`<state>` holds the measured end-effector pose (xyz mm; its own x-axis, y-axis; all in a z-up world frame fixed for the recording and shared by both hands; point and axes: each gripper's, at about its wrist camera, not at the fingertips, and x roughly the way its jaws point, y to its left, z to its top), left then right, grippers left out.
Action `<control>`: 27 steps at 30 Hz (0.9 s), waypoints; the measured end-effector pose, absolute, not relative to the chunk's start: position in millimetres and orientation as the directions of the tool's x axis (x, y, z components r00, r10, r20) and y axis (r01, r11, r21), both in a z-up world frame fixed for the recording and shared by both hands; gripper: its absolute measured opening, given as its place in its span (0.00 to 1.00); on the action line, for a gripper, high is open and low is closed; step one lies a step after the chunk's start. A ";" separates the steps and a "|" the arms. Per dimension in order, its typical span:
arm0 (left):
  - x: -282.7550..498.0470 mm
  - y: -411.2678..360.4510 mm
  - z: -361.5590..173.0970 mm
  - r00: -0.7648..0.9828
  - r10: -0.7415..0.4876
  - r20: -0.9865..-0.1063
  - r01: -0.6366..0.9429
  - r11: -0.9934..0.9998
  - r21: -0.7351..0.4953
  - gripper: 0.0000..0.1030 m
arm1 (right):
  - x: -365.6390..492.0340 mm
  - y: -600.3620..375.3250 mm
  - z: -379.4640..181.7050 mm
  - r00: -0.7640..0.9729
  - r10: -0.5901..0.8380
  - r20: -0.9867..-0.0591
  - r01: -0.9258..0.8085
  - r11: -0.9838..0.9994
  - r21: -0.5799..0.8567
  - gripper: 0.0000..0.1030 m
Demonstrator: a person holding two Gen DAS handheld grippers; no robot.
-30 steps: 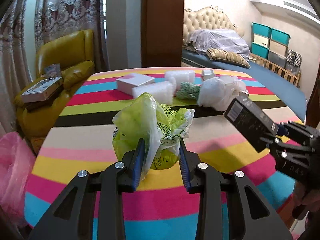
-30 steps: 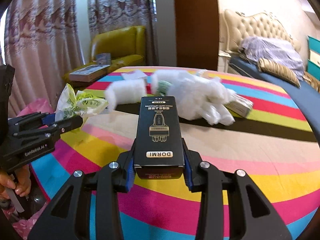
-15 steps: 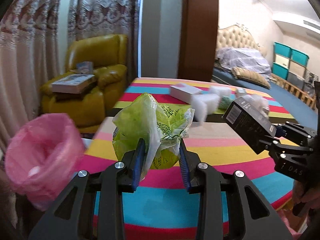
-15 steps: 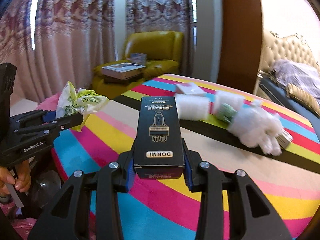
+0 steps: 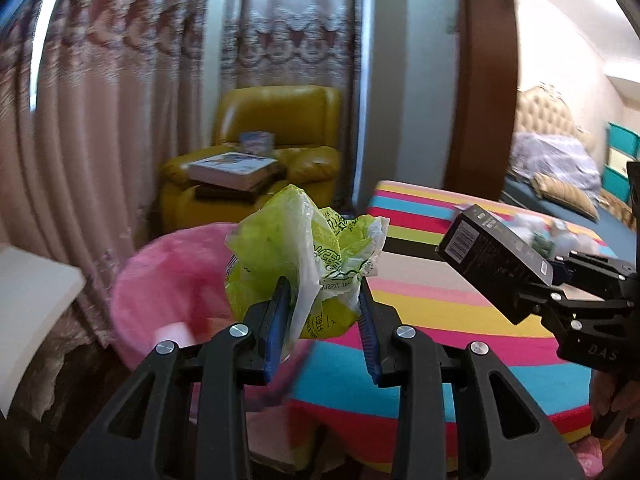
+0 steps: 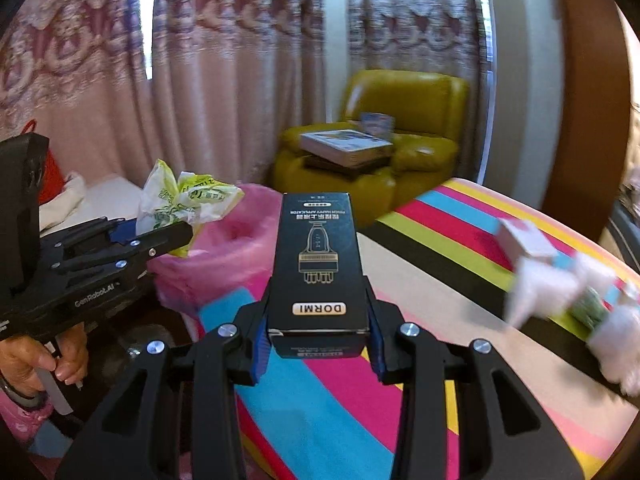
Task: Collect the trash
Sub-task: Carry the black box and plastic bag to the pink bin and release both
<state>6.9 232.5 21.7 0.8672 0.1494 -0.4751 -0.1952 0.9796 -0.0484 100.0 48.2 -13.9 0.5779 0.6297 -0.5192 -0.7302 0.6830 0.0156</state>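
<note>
1. The white trash pile (image 6: 568, 300) at the right of the right wrist view is smeared by motion; its separate pieces cannot be told apart.
2. The pink bin's (image 5: 172, 280) lower part is hidden behind the left gripper (image 5: 322, 320).
3. The black box's (image 5: 496, 258) rear end is covered by the right gripper (image 5: 560, 280).

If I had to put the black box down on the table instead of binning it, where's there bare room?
The near striped table under the right gripper and black box is bare, as is the stretch toward the pink bin. The far right is crowded with white wrappers. The bin mouth is open below the left gripper and its green bag.
</note>
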 end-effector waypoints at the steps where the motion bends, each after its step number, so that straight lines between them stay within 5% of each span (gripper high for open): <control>1: 6.1 241.3 22.6 0.864 0.162 -0.477 -0.211 0.976 -0.051 0.31 | 101.0 55.1 -13.7 0.569 0.637 -0.520 -0.739 0.673 0.016 0.37; 18: 35.4 368.6 -3.0 0.808 0.216 -0.548 -0.352 0.923 -0.156 0.33 | 157.3 198.5 -21.9 0.425 0.715 -0.555 -0.824 0.560 0.091 0.39; 21: 38.6 376.3 -7.7 0.815 0.212 -0.540 -0.344 0.926 -0.155 0.36 | 162.9 204.8 -25.0 0.432 0.714 -0.551 -0.812 0.574 0.106 0.61; 22: 38.1 377.1 -9.1 0.815 0.217 -0.537 -0.346 0.926 -0.149 0.38 | 164.0 202.6 -24.9 0.431 0.719 -0.545 -0.810 0.574 0.118 0.63; 24: 33.2 375.4 -12.6 0.802 0.261 -0.537 -0.384 0.915 -0.128 0.58 | 165.8 197.1 -23.3 0.428 0.727 -0.537 -0.805 0.577 0.140 0.64; 25: 29.9 376.8 -12.5 0.801 0.278 -0.530 -0.400 0.908 -0.128 0.79 | 165.8 193.0 -22.6 0.429 0.731 -0.531 -0.802 0.578 0.148 0.64; 27: 18.8 377.2 -9.1 0.810 0.308 -0.499 -0.430 0.890 -0.149 0.87 | 163.6 176.7 -19.6 0.432 0.743 -0.512 -0.798 0.579 0.167 0.65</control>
<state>18.8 377.2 -9.1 0.8098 0.3080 -0.4994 -0.4305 0.8902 -0.1490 163.6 176.7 -19.6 0.4320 0.7427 -0.5116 -0.7979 0.5792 0.1670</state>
